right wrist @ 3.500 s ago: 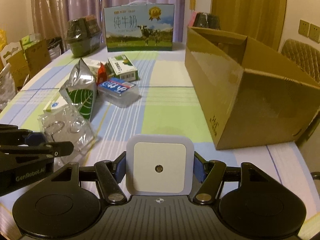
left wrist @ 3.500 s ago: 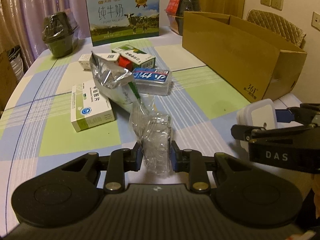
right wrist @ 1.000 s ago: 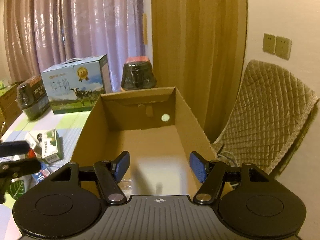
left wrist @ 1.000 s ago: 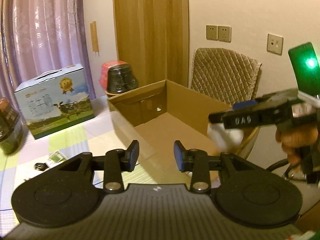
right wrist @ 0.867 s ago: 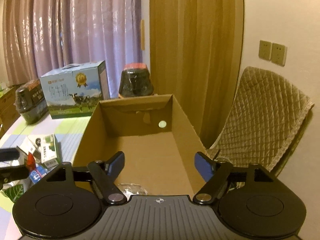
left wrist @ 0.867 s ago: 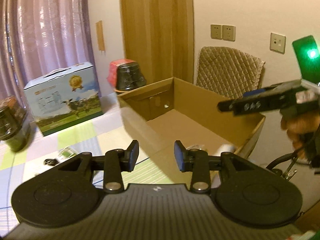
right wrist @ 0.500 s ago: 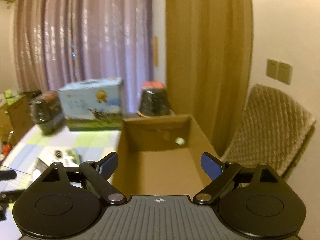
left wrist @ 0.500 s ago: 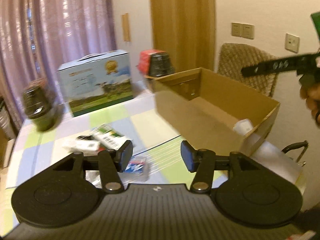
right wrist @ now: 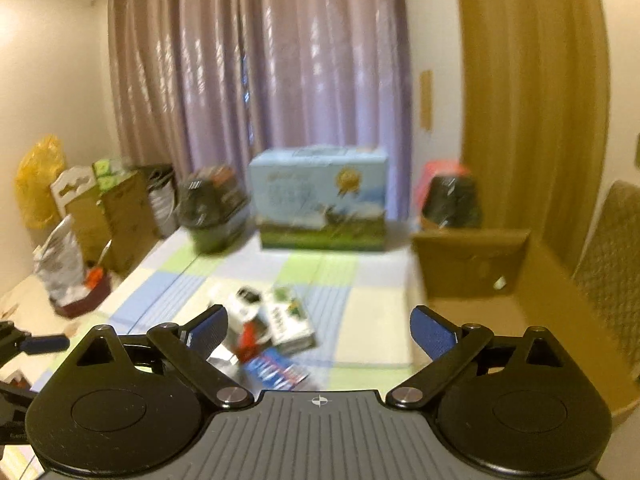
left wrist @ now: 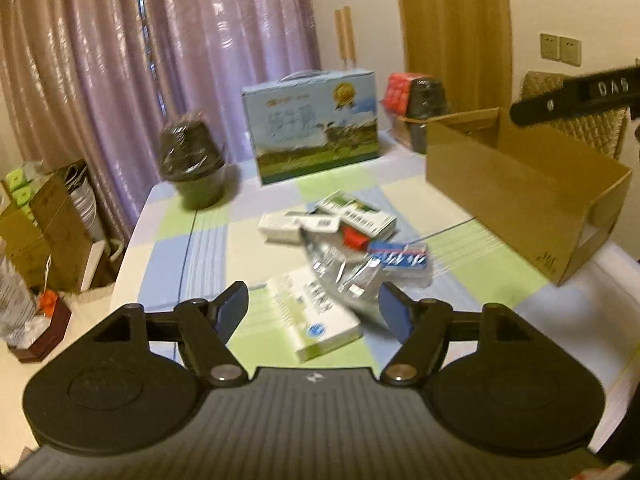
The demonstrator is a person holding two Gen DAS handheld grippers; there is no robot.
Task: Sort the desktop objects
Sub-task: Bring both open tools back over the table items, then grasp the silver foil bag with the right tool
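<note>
Jaws of the left gripper (left wrist: 313,309) stand wide apart with nothing between them; in the left wrist view they hang above the surface (left wrist: 208,240), which fills the middle of the frame. Directly ahead, centre frame, lies the unsorted heap: a green-and-white medicine box (left wrist: 316,314) nearest, a crumpled foil pouch (left wrist: 340,264) partly over it, a blue-labelled clear case (left wrist: 404,258) to the right, and two more cartons (left wrist: 360,216) beyond, all touching or overlapping. The open cardboard box (left wrist: 520,184) sits at right, well apart from the heap. The right gripper's finger, marked DAS (left wrist: 576,96), crosses the upper right corner above that box.

Risk, left view: the pouch overlaps the medicine box, so a grasp on either may drag or tip the other. The foil looks slippery and could slide from the pads. The frame is blurred, so exact edges cannot be told.

Right wrist view: the right gripper (right wrist: 318,330) is likewise spread wide and empty. The heap (right wrist: 272,328) shows at lower centre, partly hidden behind the left finger; the cardboard box (right wrist: 520,280) occupies the right side, close by.

Risk, right view: both grippers converge on one small heap, so a collision between them is possible. The box wall sits close to the right finger and could be knocked.
</note>
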